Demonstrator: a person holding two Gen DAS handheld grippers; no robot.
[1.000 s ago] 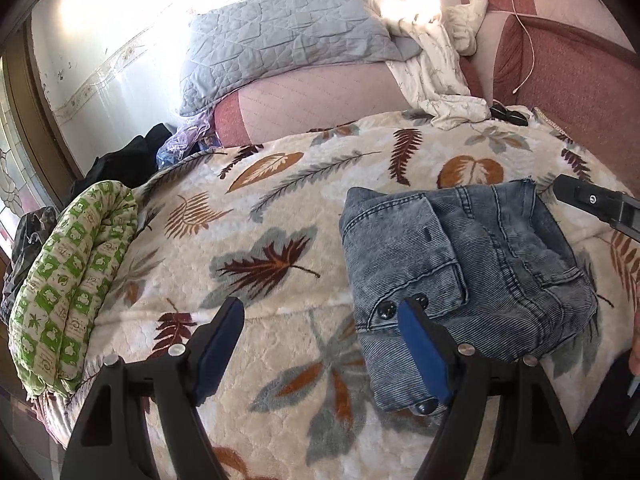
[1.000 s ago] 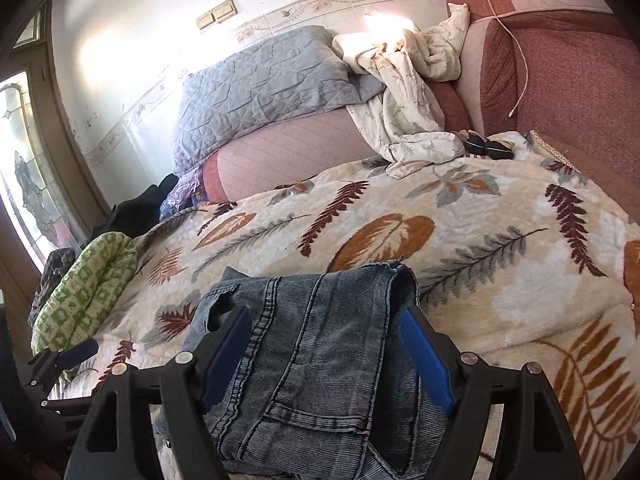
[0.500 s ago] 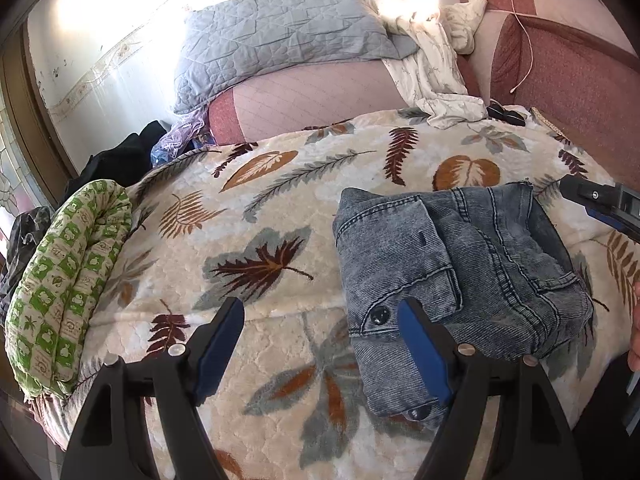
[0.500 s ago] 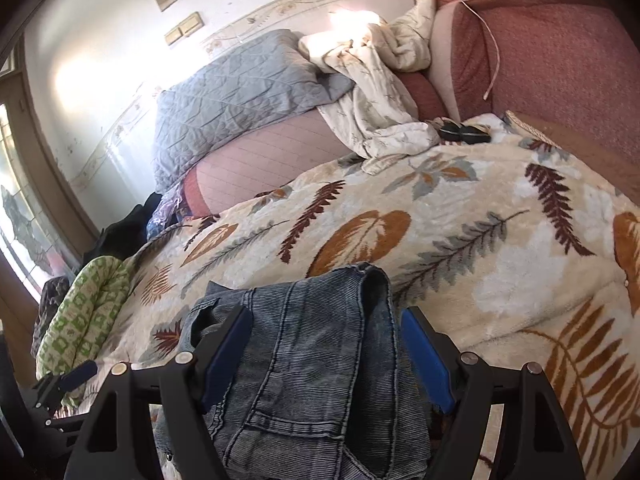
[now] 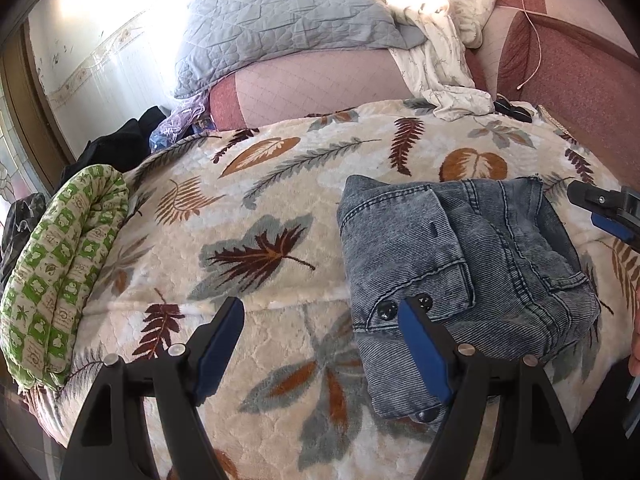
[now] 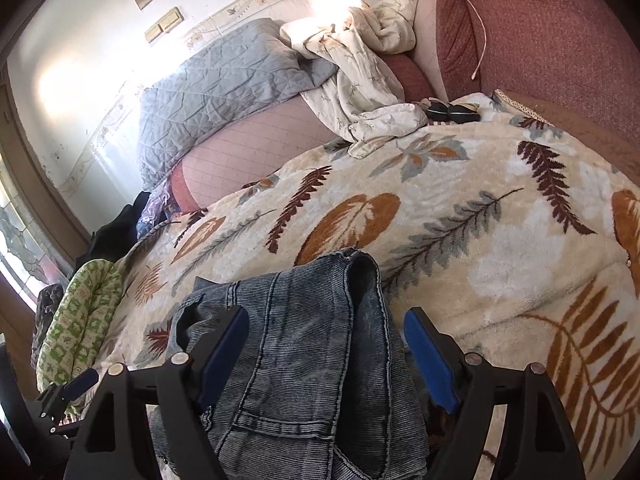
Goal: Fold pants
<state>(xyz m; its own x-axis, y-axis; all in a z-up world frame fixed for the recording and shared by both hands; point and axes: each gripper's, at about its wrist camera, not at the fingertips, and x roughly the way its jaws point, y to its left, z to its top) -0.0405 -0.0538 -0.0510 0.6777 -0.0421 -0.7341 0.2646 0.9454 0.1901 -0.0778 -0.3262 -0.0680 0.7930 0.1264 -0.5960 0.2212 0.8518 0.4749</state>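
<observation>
Grey-blue denim pants (image 5: 460, 264) lie folded in a compact bundle on the leaf-patterned blanket (image 5: 260, 208). My left gripper (image 5: 320, 340) is open and empty, above the blanket at the bundle's left edge; its right finger overlaps the waistband buttons. In the right wrist view the pants (image 6: 304, 344) lie under and between the fingers of my right gripper (image 6: 326, 344), which is open and holds nothing. The right gripper's tip also shows at the right edge of the left wrist view (image 5: 608, 212); the left gripper's tip shows in the right wrist view (image 6: 68, 392).
A rolled green-patterned cloth (image 5: 64, 276) lies along the bed's left edge. A grey quilted pillow (image 5: 280, 28) and a white floral garment (image 5: 440, 64) rest at the head. A red padded headboard (image 5: 568, 92) stands on the right. Dark clothes (image 5: 116, 144) lie far left.
Both grippers have drawn back and risen slightly from the folded pants, staying open. The pants have not moved.
</observation>
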